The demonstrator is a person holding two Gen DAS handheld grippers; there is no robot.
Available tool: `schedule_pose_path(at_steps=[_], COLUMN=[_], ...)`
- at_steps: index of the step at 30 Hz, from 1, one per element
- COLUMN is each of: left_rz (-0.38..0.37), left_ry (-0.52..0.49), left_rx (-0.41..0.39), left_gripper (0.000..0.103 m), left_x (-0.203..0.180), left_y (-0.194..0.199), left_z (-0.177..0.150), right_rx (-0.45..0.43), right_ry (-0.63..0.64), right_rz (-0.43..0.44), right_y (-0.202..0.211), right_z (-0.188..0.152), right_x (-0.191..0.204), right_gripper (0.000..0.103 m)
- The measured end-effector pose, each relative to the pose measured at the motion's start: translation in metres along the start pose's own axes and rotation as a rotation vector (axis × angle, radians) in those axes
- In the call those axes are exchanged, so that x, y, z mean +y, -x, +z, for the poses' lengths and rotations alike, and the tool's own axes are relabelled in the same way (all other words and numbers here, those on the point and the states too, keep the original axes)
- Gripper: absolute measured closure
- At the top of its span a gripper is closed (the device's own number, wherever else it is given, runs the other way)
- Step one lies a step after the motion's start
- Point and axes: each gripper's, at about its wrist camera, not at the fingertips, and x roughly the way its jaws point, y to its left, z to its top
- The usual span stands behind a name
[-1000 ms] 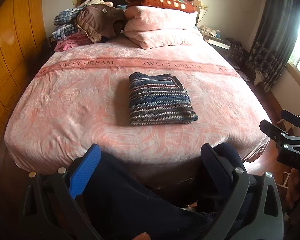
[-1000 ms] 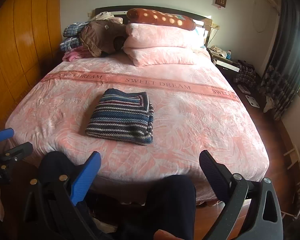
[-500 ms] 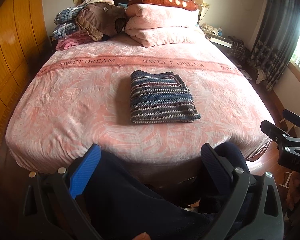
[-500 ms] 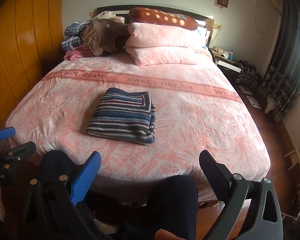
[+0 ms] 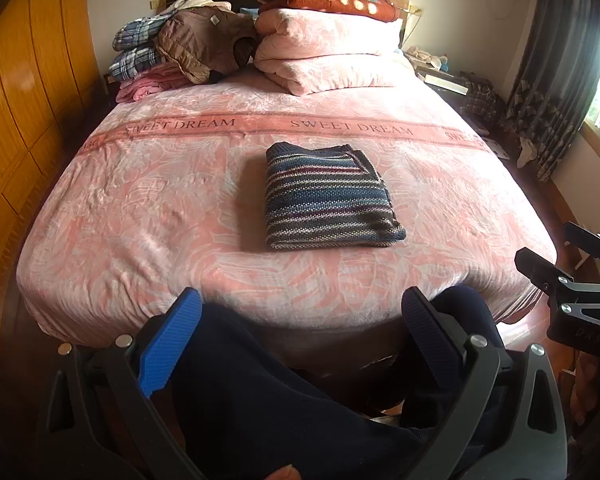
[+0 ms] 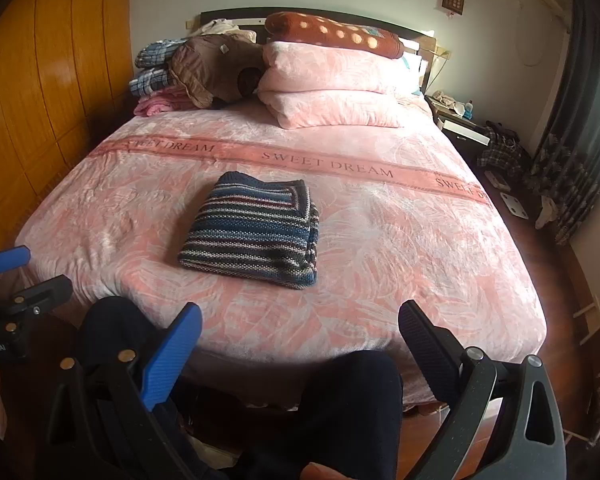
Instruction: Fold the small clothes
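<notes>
Over the last second almost nothing shifts: both views creep slightly so the bed sits a touch lower in frame, and the striped sweater (image 5: 328, 196) lies in the same spot, folded into a compact rectangle in the middle of the pink bedspread (image 5: 140, 208), just on the near side of its SWEET DREAM band. The left gripper (image 5: 300, 320) hangs back off the foot of the bed with its jaws wide apart and nothing between them; the right gripper (image 6: 300, 324) is the same, spread and empty, well apart from the garment. That reads as a fold already finished and released, so this item is probably done, with both tools drawn back over the person's dark trouser legs (image 5: 284, 408). Whether any other small garment waits is hard to say: the stack of clothes (image 5: 164, 56) by the headboard beside the pillows (image 5: 324, 56) is heaped and partly overlapping, and the underside layers of the sweater are hidden, so the neatness of its inner folds cannot be judged
</notes>
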Motion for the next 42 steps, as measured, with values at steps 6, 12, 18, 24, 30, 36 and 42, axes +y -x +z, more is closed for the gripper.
schedule_pose_path(at_steps=[6,12,18,24,30,36,42], left_rz=[0.003,0.004,0.01,0.014,0.016,0.019,0.025], left_ry=[0.0,0.0,-0.003,-0.008,-0.005,-0.005,-0.004], left_rx=[-0.001,-0.004,-0.011,-0.014,-0.016,-0.016,-0.012], left_gripper=[0.003,0.003,0.003,0.003,0.003,0.003,0.003], left_x=[0.0007,0.0007,0.0024,0.0024,0.0018,0.0021,0.0025], left_y=[0.0002,0.0009,0.0008,0.0004,0.0029,0.0025,0.0028], left_z=[0.0015,0.0014,0.0058,0.0072,0.0064,0.0064,0.0067], right_rx=[-0.008,-0.013,-0.027,-0.042,-0.044,-0.042,-0.039], right_ry=[0.008,0.014,0.023,0.027,0.028,0.024,0.025], right_rz=[0.003,0.004,0.005,0.008,0.013,0.016,0.019], right_y=[0.0,-0.0004,0.0018,0.0044,0.0049,0.0041,0.0037], right_z=[0.0023,0.0044,0.0066,0.0073,0.0066,0.0063,0.0062], right_x=[0.0026,0.0037,0.0052,0.0064,0.0078,0.0082,0.0079], right_gripper=[0.004,0.004,0.004,0.004,0.004,0.004,0.004])
